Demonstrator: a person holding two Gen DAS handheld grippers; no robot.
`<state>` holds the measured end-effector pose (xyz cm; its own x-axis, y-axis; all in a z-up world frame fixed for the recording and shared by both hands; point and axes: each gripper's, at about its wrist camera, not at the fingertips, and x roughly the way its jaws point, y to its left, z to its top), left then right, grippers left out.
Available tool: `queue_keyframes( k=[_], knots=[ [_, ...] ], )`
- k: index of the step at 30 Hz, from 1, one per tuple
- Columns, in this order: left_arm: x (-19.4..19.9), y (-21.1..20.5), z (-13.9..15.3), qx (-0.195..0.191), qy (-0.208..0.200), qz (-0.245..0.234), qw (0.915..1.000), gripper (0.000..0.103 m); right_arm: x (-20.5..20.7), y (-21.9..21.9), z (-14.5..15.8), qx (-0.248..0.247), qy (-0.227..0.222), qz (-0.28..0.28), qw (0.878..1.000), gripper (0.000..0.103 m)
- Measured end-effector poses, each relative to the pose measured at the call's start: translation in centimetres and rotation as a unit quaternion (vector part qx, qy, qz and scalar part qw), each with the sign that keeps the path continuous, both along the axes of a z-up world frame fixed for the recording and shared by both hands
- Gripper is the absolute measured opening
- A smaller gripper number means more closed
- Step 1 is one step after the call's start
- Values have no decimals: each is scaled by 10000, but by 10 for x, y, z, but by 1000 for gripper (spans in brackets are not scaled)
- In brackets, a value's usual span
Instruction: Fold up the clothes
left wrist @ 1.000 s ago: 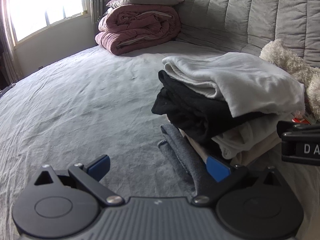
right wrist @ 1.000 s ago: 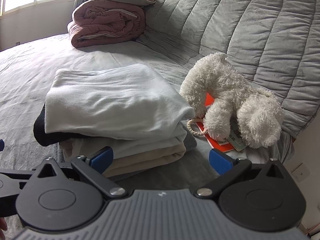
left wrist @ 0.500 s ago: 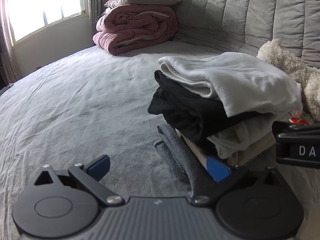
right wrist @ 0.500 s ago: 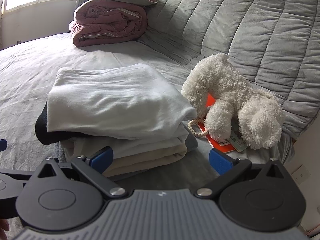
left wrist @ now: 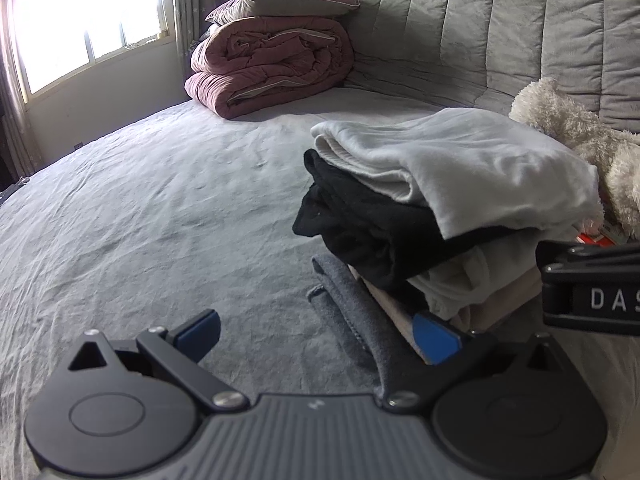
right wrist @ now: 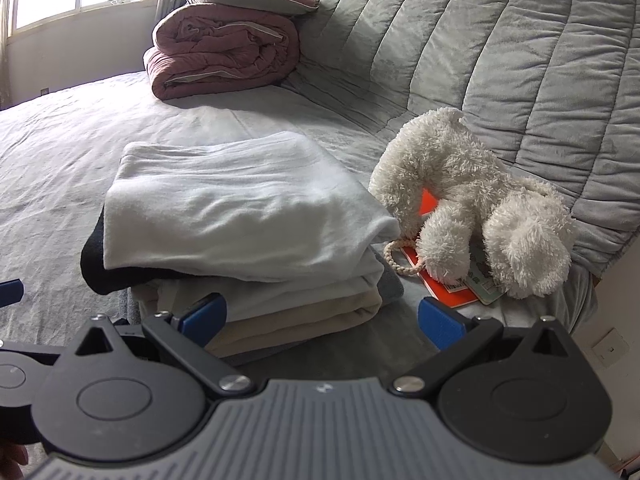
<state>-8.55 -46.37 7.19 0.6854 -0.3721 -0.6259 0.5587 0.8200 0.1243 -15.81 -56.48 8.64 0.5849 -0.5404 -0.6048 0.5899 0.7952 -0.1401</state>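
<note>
left hand-held gripper (left wrist: 316,330) agape | right hand-held gripper (right wrist: 322,314) agape | folded stack (right wrist: 248,216) ahead | plush toy (right wrist: 472,200) beside stack

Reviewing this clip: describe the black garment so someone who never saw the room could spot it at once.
Start at the grey bed and find the stack of folded clothes beside the white plush toy. The black garment is second from the top, directly under the white top piece. It is the only dark layer, bulging out past the pale ones.
</note>
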Motion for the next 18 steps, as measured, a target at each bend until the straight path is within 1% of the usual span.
queue_keyframes(
  k=[5,18],
  knots=[
    [-4,-2,2,43,-84,-4,10000,102,-1,0,-1,1,5,-17,10000,103],
    [-4,-2,3,45,-60,16,10000,102,0,1,-1,-11,37,-5,10000,103]
  ],
)
